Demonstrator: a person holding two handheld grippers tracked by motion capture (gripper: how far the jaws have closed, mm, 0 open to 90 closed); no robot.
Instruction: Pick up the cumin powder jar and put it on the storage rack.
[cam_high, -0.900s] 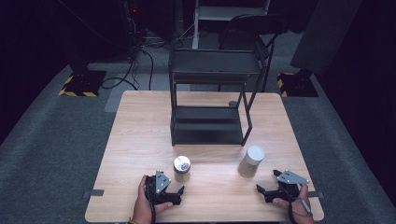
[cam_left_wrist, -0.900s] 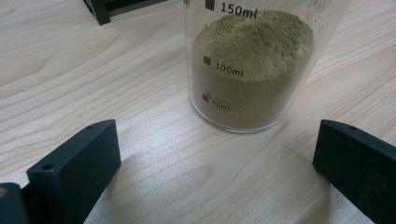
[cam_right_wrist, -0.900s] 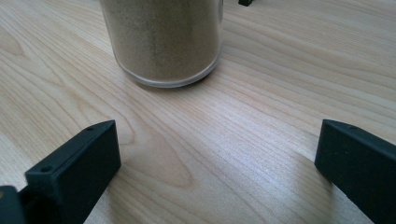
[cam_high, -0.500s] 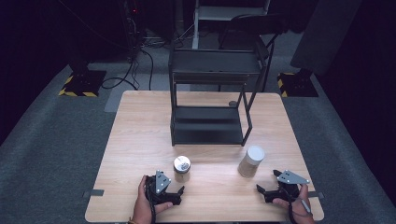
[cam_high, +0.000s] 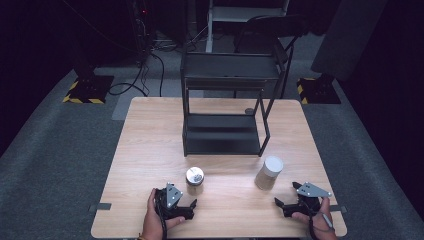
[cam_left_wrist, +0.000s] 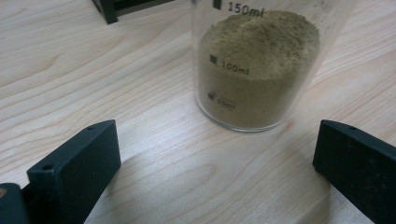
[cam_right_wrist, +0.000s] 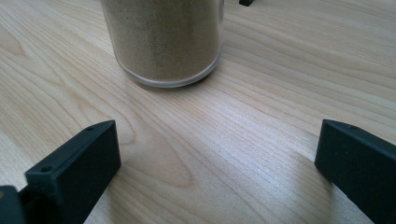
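Observation:
A short clear beaker (cam_high: 195, 179) (cam_left_wrist: 254, 65) with printed volume marks, partly filled with greenish-brown powder, stands on the wooden table (cam_high: 150, 150) just beyond my left gripper (cam_high: 192, 206) (cam_left_wrist: 215, 172). That gripper rests open near the table's front edge, nothing between its jaws. A taller clear jar (cam_high: 269, 172) (cam_right_wrist: 163, 39) full of tan powder, with a pale top, stands ahead of my right gripper (cam_high: 277, 204) (cam_right_wrist: 217, 168). The right gripper also rests open at the front right, its jaws apart from the jar.
A black two-tier metal rack (cam_high: 225, 112) stands at the middle back of the table, its lower shelf bare. A small round object (cam_high: 249, 111) lies behind the rack. Bare wood lies between the two containers. Dark floor with cables surrounds the table.

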